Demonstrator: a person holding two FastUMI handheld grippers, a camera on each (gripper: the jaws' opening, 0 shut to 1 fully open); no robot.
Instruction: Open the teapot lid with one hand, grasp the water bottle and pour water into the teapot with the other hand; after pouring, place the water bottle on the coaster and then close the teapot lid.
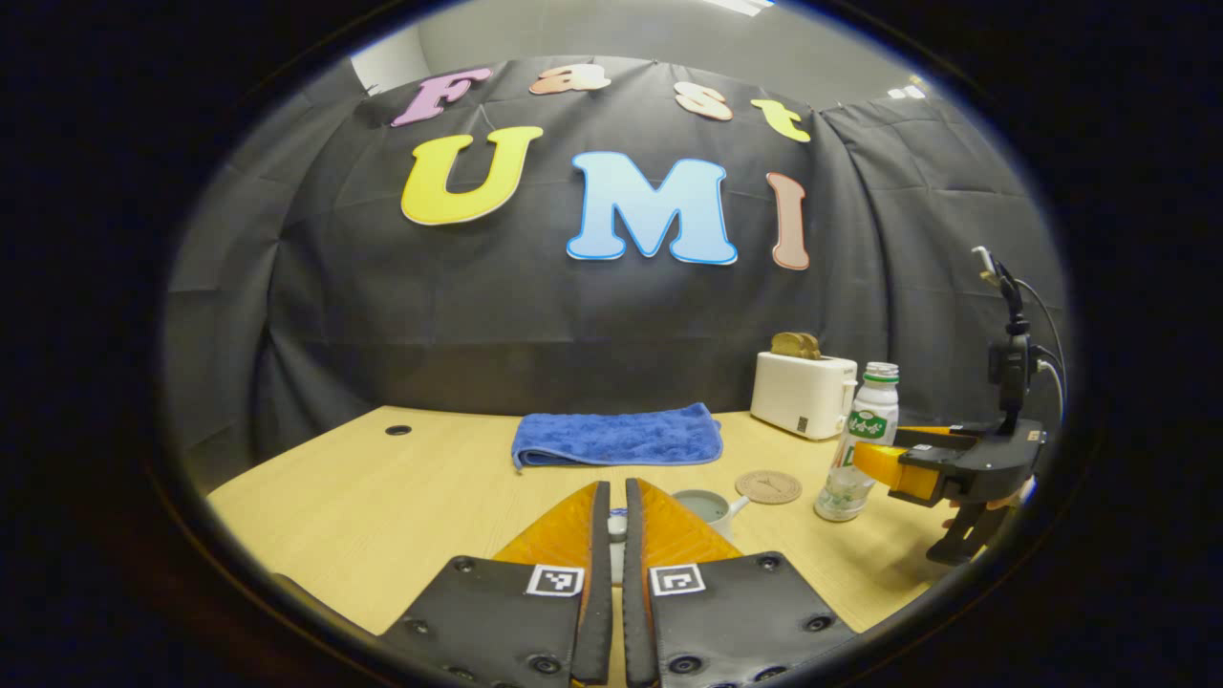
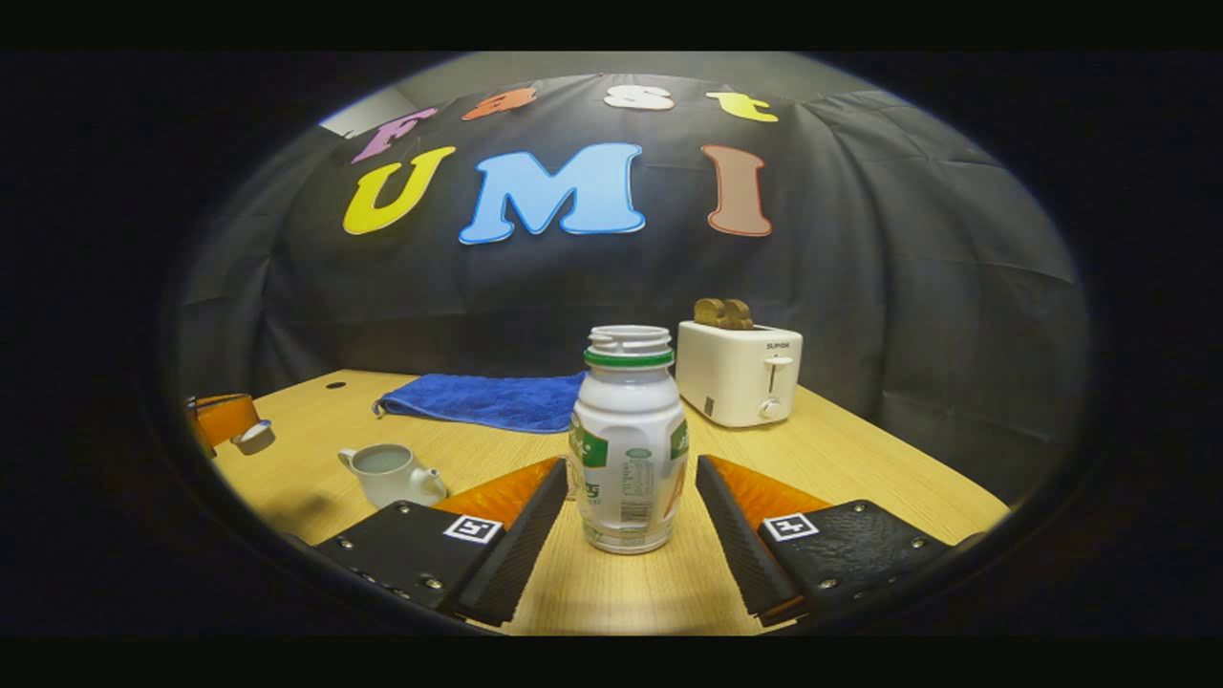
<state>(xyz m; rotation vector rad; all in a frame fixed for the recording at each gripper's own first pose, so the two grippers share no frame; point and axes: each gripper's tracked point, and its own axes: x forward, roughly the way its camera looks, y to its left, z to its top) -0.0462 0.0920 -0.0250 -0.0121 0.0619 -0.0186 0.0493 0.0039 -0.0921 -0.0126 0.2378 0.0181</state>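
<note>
A: Left gripper view first. What is the left claw doing?

B: Its two fingers are drawn almost together, and between them sits a small pale piece, the teapot lid, pinched and held above the desk. Just behind the fingertips stands the teapot, its mouth uncovered, spout pointing right.

A: And taking the teapot as landmark?

B: The round coaster lies just right of it and a little farther back, flat on the desk. Right of the coaster stands the water bottle, upright, no cap on it. The right claw reaches in from the far right with its fingers at either side of the bottle; whether they touch it I cannot tell from here. Behind the teapot lies a folded blue towel, and back right a white toaster with bread in its slots.

A: Now the right gripper view.

B: The right claw is spread wide. The water bottle stands upright on the desk between the two fingers, with a gap on each side, so nothing grips it. The teapot is well to the bottle's left, open. Farther left, the left claw holds the teapot lid off the desk. The blue towel lies behind the teapot, the toaster behind and right of the bottle.
</note>
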